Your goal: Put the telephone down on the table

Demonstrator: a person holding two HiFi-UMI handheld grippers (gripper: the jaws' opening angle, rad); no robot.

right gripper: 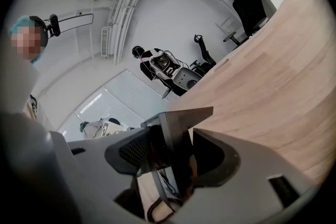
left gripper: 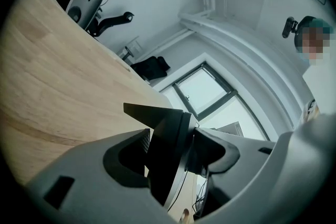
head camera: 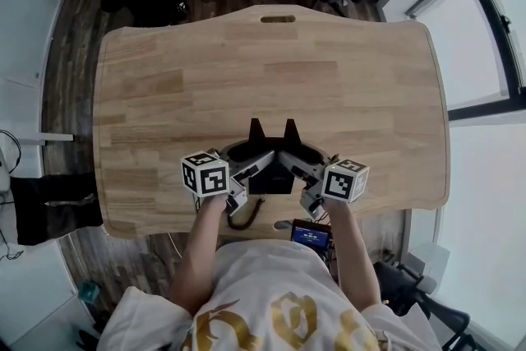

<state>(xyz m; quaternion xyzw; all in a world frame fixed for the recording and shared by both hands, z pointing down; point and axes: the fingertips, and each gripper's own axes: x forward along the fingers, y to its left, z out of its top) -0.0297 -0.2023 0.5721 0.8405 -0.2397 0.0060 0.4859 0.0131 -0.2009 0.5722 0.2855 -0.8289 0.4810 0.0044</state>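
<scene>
Your left gripper (head camera: 261,163) and right gripper (head camera: 289,163) each clamp the telephone (head camera: 271,179); it hangs over the near edge of the table (head camera: 271,70).

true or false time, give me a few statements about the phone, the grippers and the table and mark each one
1. The left gripper and the right gripper both clamp the black telephone. True.
2. The table has a wooden top. True.
3. The telephone is at the table's far edge. False: it is by the edge nearest the person.
4. The right gripper is open and empty. False: its jaws are closed on the telephone.
5. A coiled cord trails below the telephone. True.
</scene>
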